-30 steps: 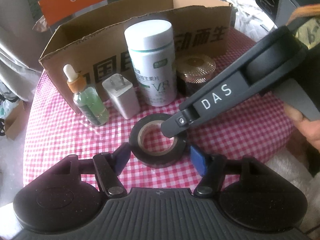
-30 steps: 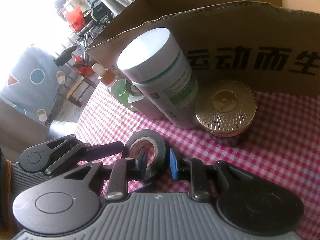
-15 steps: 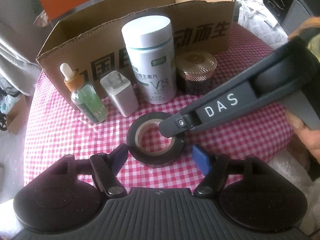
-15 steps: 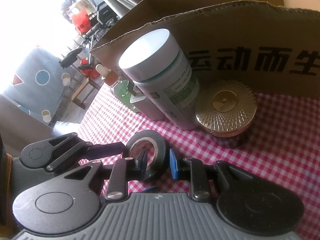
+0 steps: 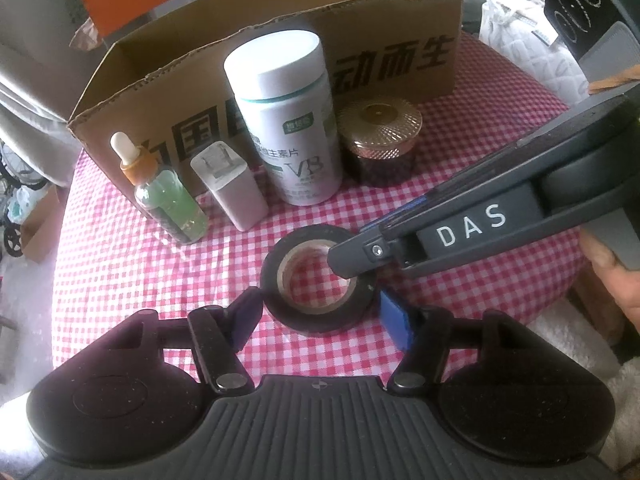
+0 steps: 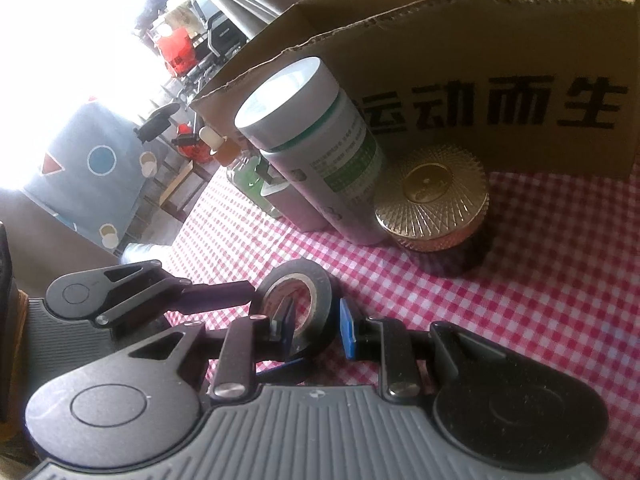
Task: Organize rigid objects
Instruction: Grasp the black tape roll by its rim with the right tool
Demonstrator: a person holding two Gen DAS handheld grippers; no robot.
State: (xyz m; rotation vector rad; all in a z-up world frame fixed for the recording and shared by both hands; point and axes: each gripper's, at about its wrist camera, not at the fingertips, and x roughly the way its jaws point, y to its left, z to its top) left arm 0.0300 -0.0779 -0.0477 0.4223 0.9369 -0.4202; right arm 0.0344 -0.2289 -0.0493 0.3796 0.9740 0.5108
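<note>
The left gripper (image 5: pixel 320 312) stands open around the black roll of electrical tape (image 5: pixel 318 282), lying flat on the red-checked counter (image 5: pixel 120 280). The right gripper (image 6: pixel 316 326) — spread too — straddles the roll's wall from three o'clock. Behind, at twelve: white vitamin bottle (image 5: pixel 288 128), brown cardboard box (image 5: pixel 400 40).

Bare tablecloth (image 5: pixel 120 280) left of tape roll (image 5: pixel 316 280)

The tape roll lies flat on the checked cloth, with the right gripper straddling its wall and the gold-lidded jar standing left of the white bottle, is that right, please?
Not quite: the left wrist view shows the jar standing right of the white bottle, not left. The rest holds: the tape roll lies flat on the cloth, and the right gripper straddles its wall.
</note>
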